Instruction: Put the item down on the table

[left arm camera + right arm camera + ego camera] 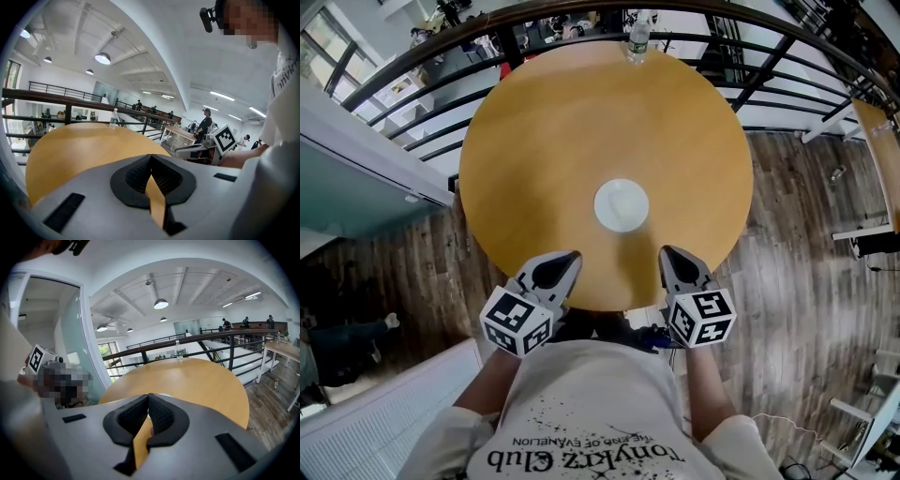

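A white round dish (621,204) lies flat in the middle of the round wooden table (534,131), with nothing touching it. My left gripper (572,256) hovers over the table's near edge, left of the dish and short of it. My right gripper (667,252) hangs over the same edge on the right. In the left gripper view the jaws (150,157) meet at the tips with nothing between them. The right gripper (148,395) is likewise shut and empty, and a sliver of the white dish (162,395) shows just beyond its tips.
A clear water bottle (638,39) stands at the table's far edge, also in view as bottle (113,118) and bottle (178,350). A dark railing (769,66) curves behind the table. Wooden floor (806,244) lies to the right. People stand far off in the room.
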